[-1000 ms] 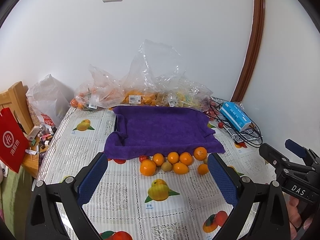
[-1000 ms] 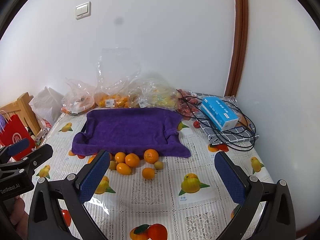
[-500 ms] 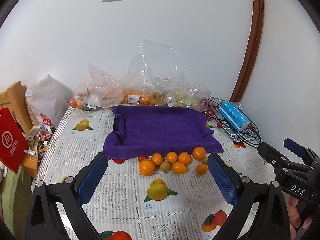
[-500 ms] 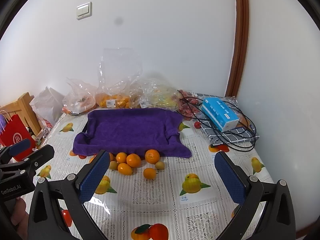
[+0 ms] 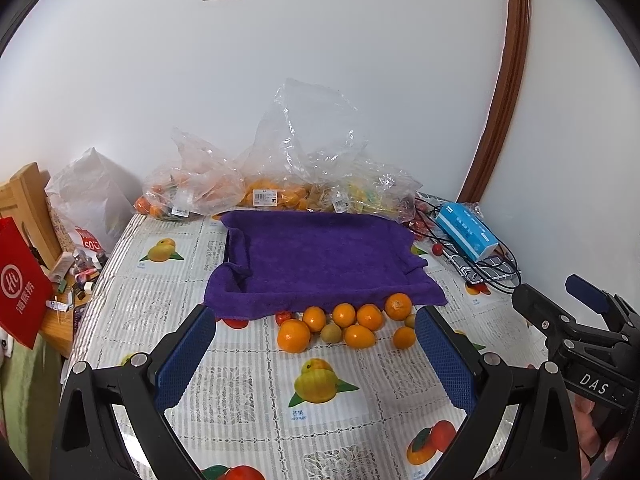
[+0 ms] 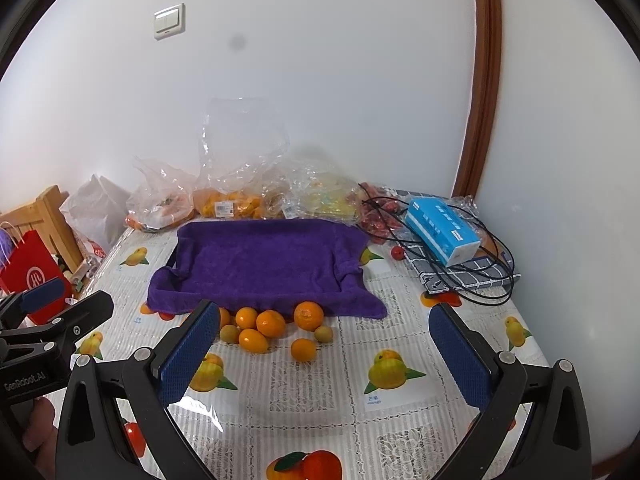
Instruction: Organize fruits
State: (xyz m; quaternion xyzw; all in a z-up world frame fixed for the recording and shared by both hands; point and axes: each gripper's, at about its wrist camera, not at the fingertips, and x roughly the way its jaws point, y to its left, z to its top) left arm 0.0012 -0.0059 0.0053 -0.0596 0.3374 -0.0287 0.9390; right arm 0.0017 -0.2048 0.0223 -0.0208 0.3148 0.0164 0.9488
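Fruits waiting loose beside purple-lined tray

Fruits (image 5: 344,326) are sitting in a cluster on the tabletop (image 5: 248,408), touching the towel-draped tray (image 5: 320,260). Left claw (image 5: 316,356) and right claw (image 6: 324,354) are hovering wide open, gripping nothing. Round fruit is likely rolling if nudged on the glossy cloth. Plastic bags (image 5: 288,168) are crowding the white wall.

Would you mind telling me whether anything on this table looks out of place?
Yes: the loose fruits lie on the tablecloth in front of the purple towel-lined tray, which holds none. One small red fruit sits apart beside the black cables.
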